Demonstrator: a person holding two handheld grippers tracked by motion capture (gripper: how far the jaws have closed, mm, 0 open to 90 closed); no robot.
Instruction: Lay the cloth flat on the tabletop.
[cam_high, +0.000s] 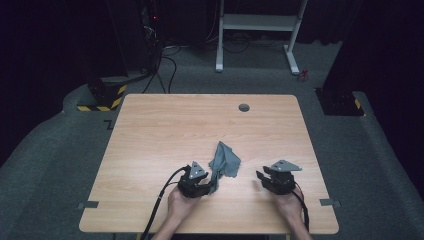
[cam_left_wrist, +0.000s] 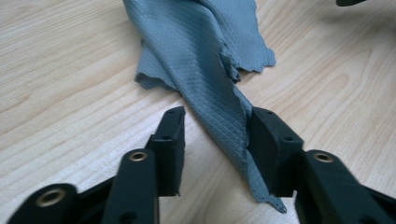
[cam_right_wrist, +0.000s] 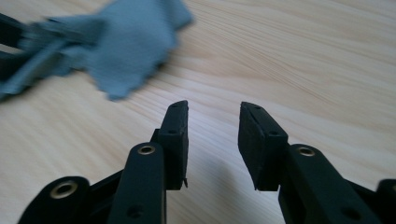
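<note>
The grey cloth (cam_high: 223, 160) lies bunched on the wooden table (cam_high: 165, 125), a little toward six o'clock from the table's middle. In the left gripper view one narrow tail of the cloth (cam_left_wrist: 210, 79) runs down between the jaws, lying against the right-hand jaw and clear of the other. The left gripper (cam_high: 207, 186) sits at the cloth's seven o'clock, its jaws apart with the cloth loose between them, not clamped. The right gripper (cam_high: 261, 178) is at the cloth's four o'clock, near but not touching; its jaws stand apart over bare wood, nothing between them. In its own view the cloth (cam_right_wrist: 126, 51) shows blurred at eleven o'clock. A round grommet (cam_high: 244, 107) sits near the table's far edge, at twelve o'clock.
</note>
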